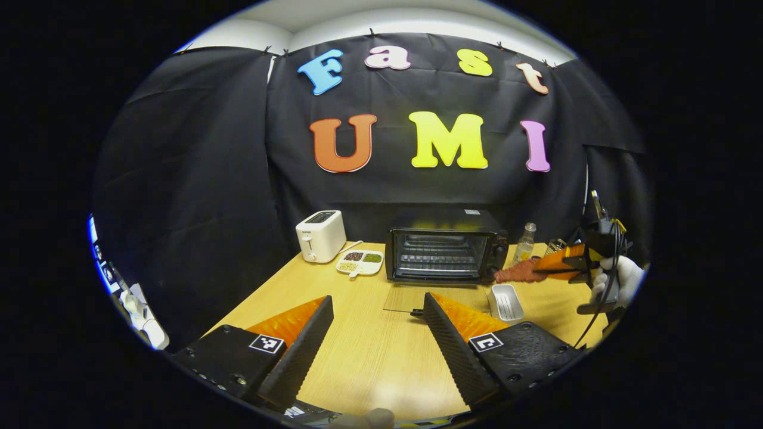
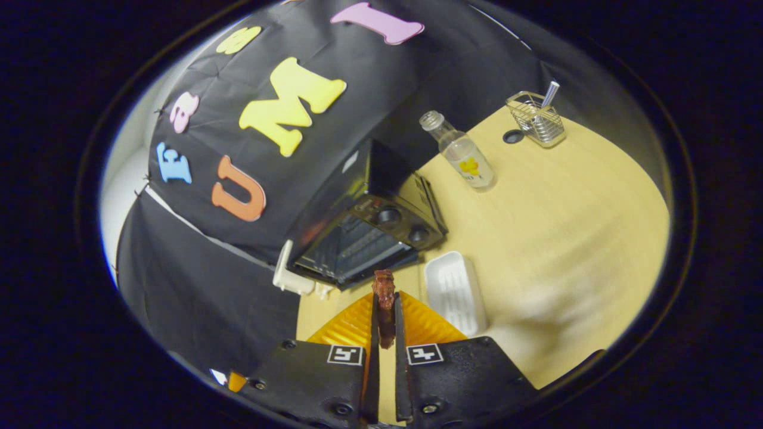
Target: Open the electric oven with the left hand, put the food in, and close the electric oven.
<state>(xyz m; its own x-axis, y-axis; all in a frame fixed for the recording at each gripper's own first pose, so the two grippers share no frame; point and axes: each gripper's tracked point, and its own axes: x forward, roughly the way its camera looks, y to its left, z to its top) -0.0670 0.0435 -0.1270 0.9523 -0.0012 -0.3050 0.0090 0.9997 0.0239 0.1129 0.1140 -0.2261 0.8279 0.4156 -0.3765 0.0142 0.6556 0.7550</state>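
Observation:
The black electric oven (image 1: 444, 247) stands at the back of the wooden table, its glass door (image 1: 438, 297) folded down flat and the wire rack inside showing. My left gripper (image 1: 378, 301) is open low over the table in front of the door, with nothing between its fingers. To the right of the oven, a gloved hand (image 1: 620, 280) holds my right gripper (image 1: 545, 267), which is shut on a reddish-brown piece of food (image 1: 517, 271). In the right gripper view the food (image 2: 384, 295) stands pinched between the fingers of the right gripper (image 2: 386, 307), pointing at the oven (image 2: 363, 232).
An empty white tray (image 1: 506, 301) lies right of the oven door, also visible as the tray (image 2: 453, 292). A white toaster (image 1: 320, 235) and a divided dish of grains (image 1: 360, 262) sit left of the oven. A bottle (image 2: 459, 155) and a wire basket (image 2: 536, 119) stand behind.

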